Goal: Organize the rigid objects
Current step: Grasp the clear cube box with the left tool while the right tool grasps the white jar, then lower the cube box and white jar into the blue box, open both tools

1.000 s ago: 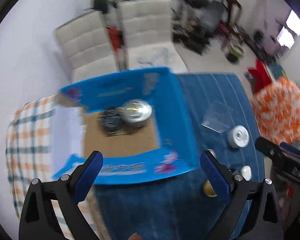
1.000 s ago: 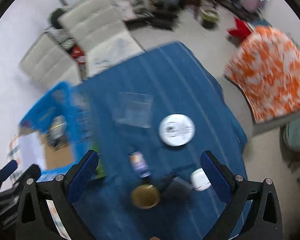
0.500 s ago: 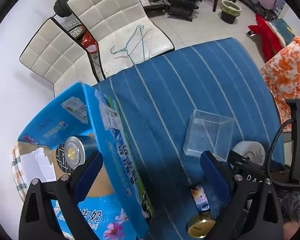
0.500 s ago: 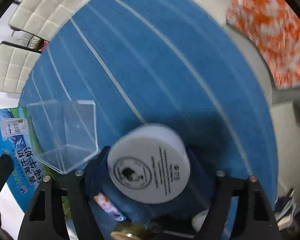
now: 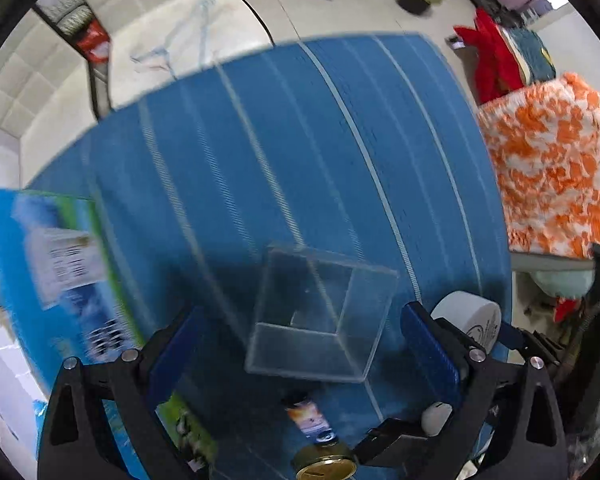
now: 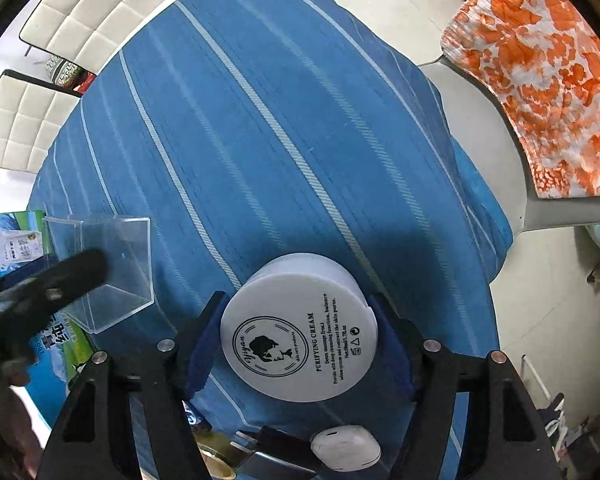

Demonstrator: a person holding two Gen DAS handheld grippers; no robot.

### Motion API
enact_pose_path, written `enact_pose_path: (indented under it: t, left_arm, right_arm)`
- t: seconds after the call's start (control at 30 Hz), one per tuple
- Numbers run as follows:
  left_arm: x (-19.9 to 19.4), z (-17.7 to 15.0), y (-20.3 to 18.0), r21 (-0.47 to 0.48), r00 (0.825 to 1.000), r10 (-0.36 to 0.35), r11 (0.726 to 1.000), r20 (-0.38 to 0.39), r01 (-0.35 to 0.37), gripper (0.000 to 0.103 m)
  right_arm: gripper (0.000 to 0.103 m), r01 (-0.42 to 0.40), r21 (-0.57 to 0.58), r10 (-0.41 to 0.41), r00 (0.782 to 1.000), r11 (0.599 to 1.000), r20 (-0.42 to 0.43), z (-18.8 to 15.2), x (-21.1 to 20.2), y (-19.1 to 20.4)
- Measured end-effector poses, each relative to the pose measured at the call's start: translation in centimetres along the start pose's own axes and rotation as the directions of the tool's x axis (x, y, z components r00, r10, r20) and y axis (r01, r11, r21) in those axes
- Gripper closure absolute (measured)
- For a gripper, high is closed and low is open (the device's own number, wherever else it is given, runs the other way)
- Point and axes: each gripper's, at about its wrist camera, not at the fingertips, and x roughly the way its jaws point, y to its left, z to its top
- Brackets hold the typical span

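My right gripper [image 6: 296, 340] is shut on a round white cream jar [image 6: 300, 332] with black print, just above the blue striped tablecloth [image 6: 280, 120]. The jar also shows in the left wrist view [image 5: 474, 316], behind my left gripper's right finger. My left gripper [image 5: 300, 348] is open, its blue fingers on either side of a clear plastic box [image 5: 320, 312] that lies on the cloth. The clear box also shows in the right wrist view [image 6: 108, 268], partly behind the left gripper.
A blue cardboard carton [image 5: 52, 264] stands at the left. A small bottle with a gold cap [image 5: 320, 452] and a white oval item [image 6: 346, 448] lie near the front edge. An orange-and-white cloth [image 6: 540, 80] lies to the right, white chairs [image 6: 60, 40] behind.
My left gripper swung right from above the carton to the clear box. My right gripper dropped to the cream jar and closed on it.
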Motion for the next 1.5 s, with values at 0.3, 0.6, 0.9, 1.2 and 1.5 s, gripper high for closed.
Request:
enact_pose_path:
  t: [0.3, 0.6, 0.9, 1.2, 1.5]
  left_arm:
    - [4.4, 0.6, -2.6, 0.11, 0.993, 0.109, 0.989, -0.052, -0.103, 0.021]
    - [3.6, -1.0, -1.5, 0.057, 0.991, 0.134, 0.989, 0.016, -0.135, 0.041]
    - [-3.0, -4.2, -0.5, -0.003, 0.97, 0.166, 0.986, 0.178, -0.168, 0.041]
    - [-11.2, -11.3, 4.0, -0.072, 0.928, 0.169, 0.986, 0.332, -0.153, 0.041]
    - [-17.4, -18.4, 10.8, -0.185, 0.87, 0.239, 0.967, 0.432, -0.173, 0.041]
  right_arm:
    - [0.03, 0.068, -0.02, -0.068, 0.998, 0.997, 0.002, 0.3, 0.9, 1.3]
    - [0.032, 0.109, -0.035, -0.107, 0.993, 0.993, 0.045, -0.6, 0.2, 2.3]
    - [0.032, 0.041, -0.09, -0.03, 0.991, 0.995, 0.129, -3.9, -5.7, 4.1]
    - [0.032, -0.021, -0.224, 0.071, 0.974, 0.974, 0.216, -9.7, -12.8, 10.1]
    - [0.032, -0.049, -0.369, 0.159, 0.949, 0.928, 0.272, -17.9, -16.5, 19.3]
